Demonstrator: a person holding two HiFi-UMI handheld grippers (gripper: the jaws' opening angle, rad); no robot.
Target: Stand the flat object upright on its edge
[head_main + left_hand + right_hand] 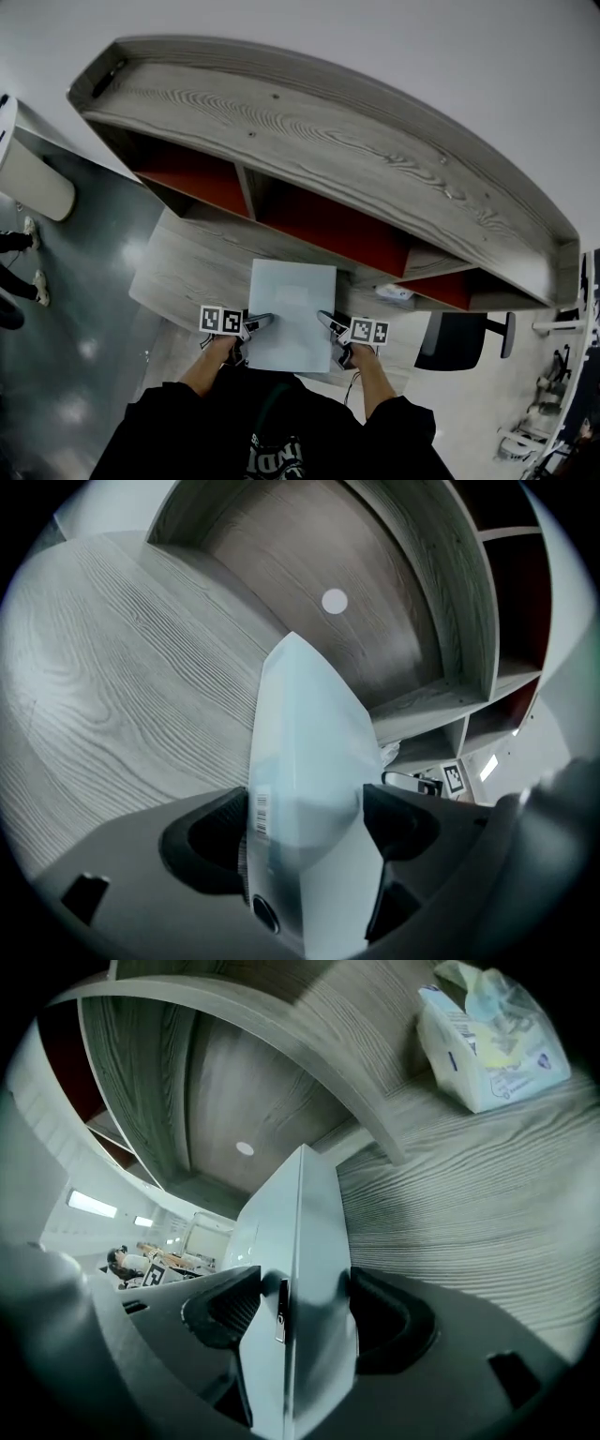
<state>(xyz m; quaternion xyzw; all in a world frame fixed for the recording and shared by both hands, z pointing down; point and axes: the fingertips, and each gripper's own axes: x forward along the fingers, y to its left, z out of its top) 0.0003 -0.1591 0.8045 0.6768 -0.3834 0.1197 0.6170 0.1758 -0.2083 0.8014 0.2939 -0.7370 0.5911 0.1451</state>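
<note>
A flat pale blue box hangs over the wooden desk, its broad face toward the head camera. The left gripper is shut on its left edge. The right gripper is shut on its right edge. In the left gripper view the box runs edge-on between the jaws, a barcode label on its side. Seen from the right gripper, the box also sits clamped edge-on between the dark pads. Whether its far edge touches the desk is hidden.
A wooden hutch with red-backed compartments stands over the back of the desk. A pack of tissues lies on the desk to the right, small in the head view. A dark office chair stands at right.
</note>
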